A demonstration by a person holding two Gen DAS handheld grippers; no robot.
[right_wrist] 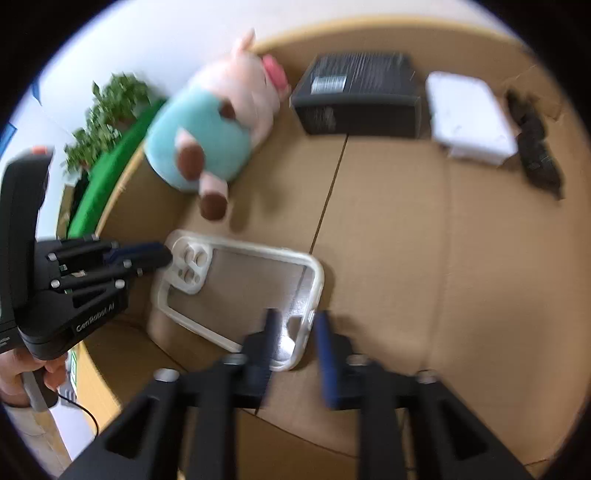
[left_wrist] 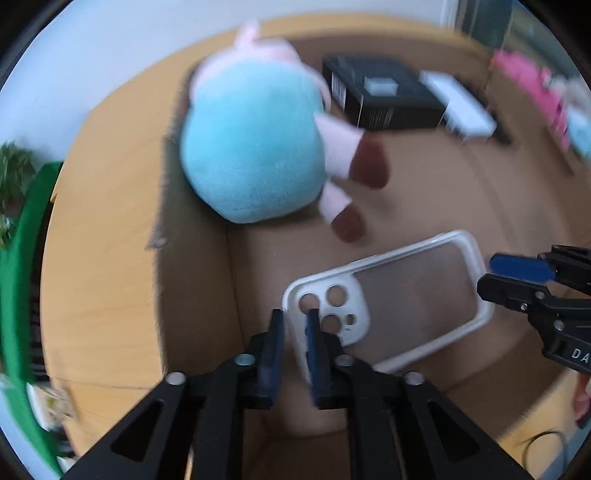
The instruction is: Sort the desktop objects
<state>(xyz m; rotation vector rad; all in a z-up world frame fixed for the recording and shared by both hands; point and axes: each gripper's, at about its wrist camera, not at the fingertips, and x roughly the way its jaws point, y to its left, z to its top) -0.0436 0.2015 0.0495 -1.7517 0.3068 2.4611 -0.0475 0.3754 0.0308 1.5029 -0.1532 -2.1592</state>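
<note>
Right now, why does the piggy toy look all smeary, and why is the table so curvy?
In the left wrist view, motion blur smears the plush pig and the black box; the left gripper stays sharper. In the right wrist view, the phone case is soft too. The fisheye lens bends the cardboard edge and leaves dark corners in both views.
</note>
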